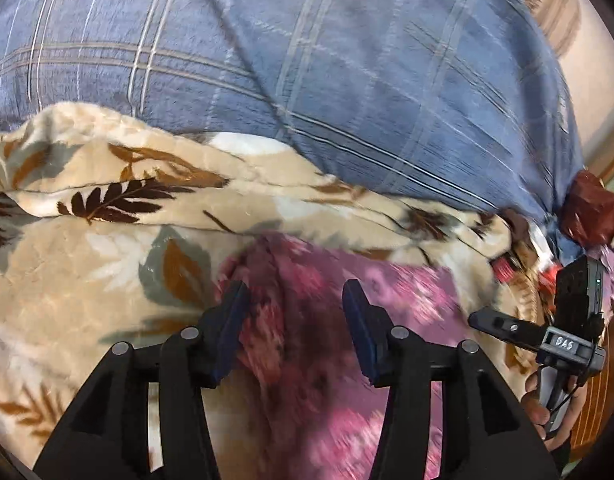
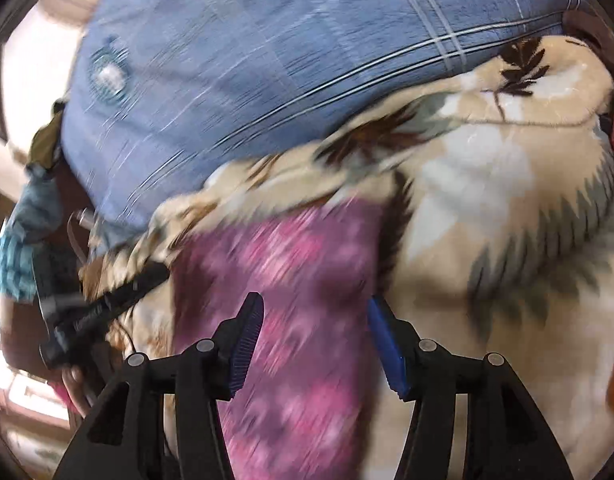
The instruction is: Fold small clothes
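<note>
a: where is the small garment right now?

b: the pink floral garment (image 1: 327, 312) lies on the beige leaf-print blanket (image 1: 67, 272), just in front of the blue plaid pillow (image 1: 307, 60). in the right wrist view the same cloth (image 2: 307, 280) runs as a long strip from below the fingers up toward the pillow (image 2: 267, 60).

a: and the hand-held grippers?

b: the left hand-held gripper (image 1: 295, 320) has its jaws spread apart, with the cloth bunched between and under them. the right hand-held gripper (image 2: 315, 340) is likewise spread, straddling the strip. neither looks clamped on the fabric, though both views are smeared by motion, so contact with the pads is hard to judge.

a: why are both over the same piece?

b: my guess is each is taking one side of the garment, so it can be lifted or flattened evenly before a fold. you can see the right one off to the side (image 1: 547, 340) in the left view, near the cloth's edge.

a: any risk?

b: the blanket is plush and rumpled, so a pinch could catch it along with the garment. the cloth looks thin and limp, so it will likely sag between two grips.
</note>
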The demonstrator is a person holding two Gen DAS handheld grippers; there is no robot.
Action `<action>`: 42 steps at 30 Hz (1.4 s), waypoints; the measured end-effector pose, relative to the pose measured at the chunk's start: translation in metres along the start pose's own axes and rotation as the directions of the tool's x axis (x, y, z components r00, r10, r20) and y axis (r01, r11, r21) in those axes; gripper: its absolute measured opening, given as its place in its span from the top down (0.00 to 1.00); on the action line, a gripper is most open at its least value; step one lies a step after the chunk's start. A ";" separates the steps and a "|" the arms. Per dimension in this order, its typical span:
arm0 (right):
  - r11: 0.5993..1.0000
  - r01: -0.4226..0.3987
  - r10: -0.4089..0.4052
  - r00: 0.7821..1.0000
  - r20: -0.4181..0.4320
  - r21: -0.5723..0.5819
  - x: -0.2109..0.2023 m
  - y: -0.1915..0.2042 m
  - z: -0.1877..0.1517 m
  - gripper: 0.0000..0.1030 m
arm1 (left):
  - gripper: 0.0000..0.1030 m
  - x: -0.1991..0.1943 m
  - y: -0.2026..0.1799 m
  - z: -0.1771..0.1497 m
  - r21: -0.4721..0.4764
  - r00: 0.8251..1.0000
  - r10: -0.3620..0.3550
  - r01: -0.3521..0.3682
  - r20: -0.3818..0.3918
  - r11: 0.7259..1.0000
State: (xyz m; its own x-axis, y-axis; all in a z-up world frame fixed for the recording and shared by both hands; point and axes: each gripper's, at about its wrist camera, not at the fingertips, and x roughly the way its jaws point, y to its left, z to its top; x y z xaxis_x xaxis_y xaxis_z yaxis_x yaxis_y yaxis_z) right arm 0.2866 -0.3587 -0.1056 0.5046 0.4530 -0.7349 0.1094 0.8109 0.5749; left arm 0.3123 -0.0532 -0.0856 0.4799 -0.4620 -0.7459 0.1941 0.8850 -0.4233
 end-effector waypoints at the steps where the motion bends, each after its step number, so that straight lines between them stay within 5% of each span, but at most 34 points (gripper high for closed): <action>1: 1.000 -0.018 0.018 1.000 0.005 0.007 0.006 -0.006 0.004 0.47 | 0.66 0.008 0.004 -0.002 -0.001 1.000 0.021 -0.021 -0.011 1.000; 3: 1.000 0.007 -0.007 1.000 0.015 0.023 0.016 -0.017 0.005 0.49 | 0.78 0.016 0.001 -0.005 0.047 0.998 0.062 -0.060 -0.032 0.997; 8: 0.999 -0.036 0.036 0.999 0.002 0.027 0.030 -0.024 0.006 0.53 | 0.85 0.023 0.000 -0.007 0.091 0.995 0.089 -0.084 -0.051 0.992; 10: 0.999 -0.038 0.038 0.999 -0.002 0.012 0.032 -0.025 0.006 0.79 | 0.93 0.020 0.005 -0.006 0.099 0.996 0.063 -0.057 -0.058 0.993; 12: 0.999 -0.050 0.050 0.999 0.004 0.021 0.028 -0.025 0.004 0.89 | 0.95 0.015 0.012 -0.002 0.053 0.997 -0.004 0.008 -0.073 0.999; 13: 0.998 -0.052 0.052 0.999 0.012 0.021 0.025 -0.023 0.004 0.91 | 0.95 0.009 0.025 0.000 -0.036 0.991 -0.103 0.100 -0.082 0.994; 16: 0.998 -0.062 0.061 0.997 0.042 0.016 0.018 -0.017 0.006 0.92 | 0.95 0.008 0.053 0.003 -0.194 0.962 -0.257 0.236 -0.090 0.952; 20: 0.999 -0.036 0.036 0.999 0.000 0.024 0.036 -0.025 0.004 0.92 | 0.95 0.025 0.048 -0.008 -0.122 0.985 -0.124 0.110 -0.118 0.986; 24: 1.000 -0.005 0.005 1.000 0.023 -0.015 0.029 -0.019 0.004 0.90 | 0.90 0.019 0.044 -0.006 -0.119 0.991 -0.090 0.078 -0.102 0.990; 35: 0.994 -0.100 0.099 0.995 0.023 0.040 0.003 -0.019 -0.002 0.53 | 0.69 0.007 0.025 -0.007 0.004 0.993 0.034 -0.034 -0.113 0.999; 38: 0.996 -0.088 0.088 0.996 -0.010 0.036 0.014 -0.018 -0.007 0.54 | 0.69 0.020 0.018 -0.010 0.034 0.988 0.054 -0.050 -0.144 0.998; 41: 0.999 -0.022 0.024 0.999 -0.038 0.035 0.027 -0.019 -0.011 0.80 | 0.88 0.018 0.025 -0.006 -0.015 0.989 0.029 -0.032 -0.148 0.999; 42: 0.999 -0.035 0.036 0.999 -0.032 0.041 0.026 -0.019 -0.011 0.80 | 0.89 0.015 0.027 -0.005 -0.027 0.988 0.020 -0.024 -0.150 0.999</action>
State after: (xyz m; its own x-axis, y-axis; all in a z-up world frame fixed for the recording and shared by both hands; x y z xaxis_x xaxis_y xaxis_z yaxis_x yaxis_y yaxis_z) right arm 0.2881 -0.3579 -0.1399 0.4808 0.4935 -0.7247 0.1270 0.7786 0.6145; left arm 0.3205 -0.0371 -0.1110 0.3496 -0.4481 -0.8228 0.1590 0.8939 -0.4192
